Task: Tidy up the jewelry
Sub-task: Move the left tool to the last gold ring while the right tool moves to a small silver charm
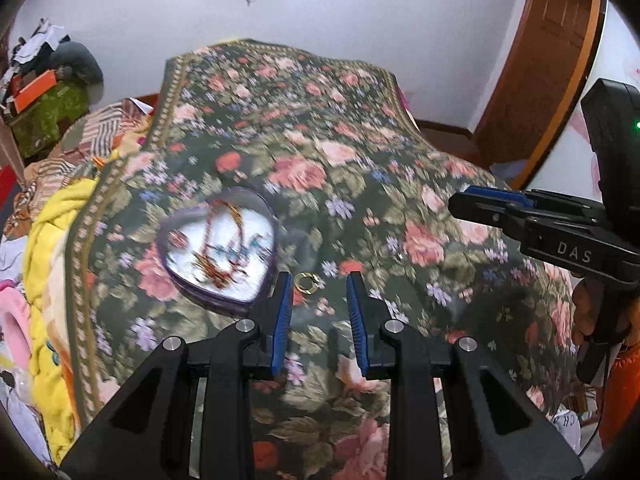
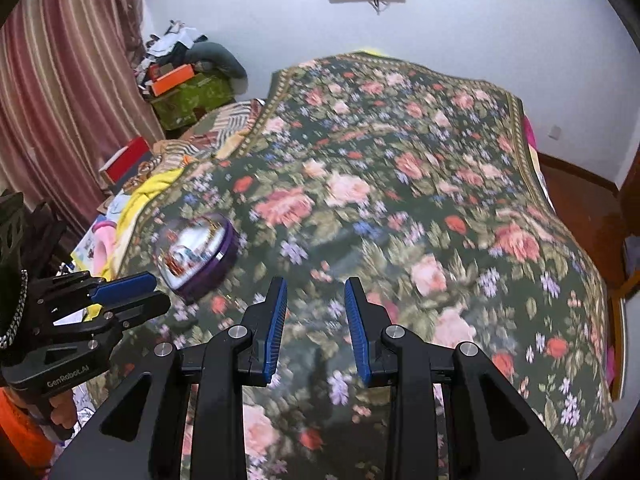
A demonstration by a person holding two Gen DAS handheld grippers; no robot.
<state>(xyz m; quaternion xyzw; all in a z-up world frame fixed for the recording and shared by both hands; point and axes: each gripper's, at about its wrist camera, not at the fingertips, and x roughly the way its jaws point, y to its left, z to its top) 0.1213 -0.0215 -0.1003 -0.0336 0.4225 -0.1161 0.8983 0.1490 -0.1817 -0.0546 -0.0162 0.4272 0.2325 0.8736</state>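
Observation:
A purple heart-shaped box [image 1: 219, 246] lies open on the floral bedspread, with beaded necklaces and other jewelry on its white lining. A gold ring [image 1: 306, 282] rests on the bedspread just right of the box, close to my left gripper's left fingertip. My left gripper [image 1: 319, 280] hovers open above the bedspread with nothing between its fingers. The other gripper [image 1: 476, 200] shows at the right edge of this view, side on. In the right wrist view the box [image 2: 196, 250] lies left of my open, empty right gripper [image 2: 316, 284]. The left gripper [image 2: 132, 292] enters from the left.
The floral bedspread [image 1: 360, 152] covers a bed. Yellow and patterned blankets [image 1: 52, 240] are heaped along its left side. A cluttered green box [image 2: 188, 96] stands by a striped curtain [image 2: 60, 100]. A wooden door [image 1: 544, 60] is at right, and a person's hand [image 1: 588, 312] holds the handle.

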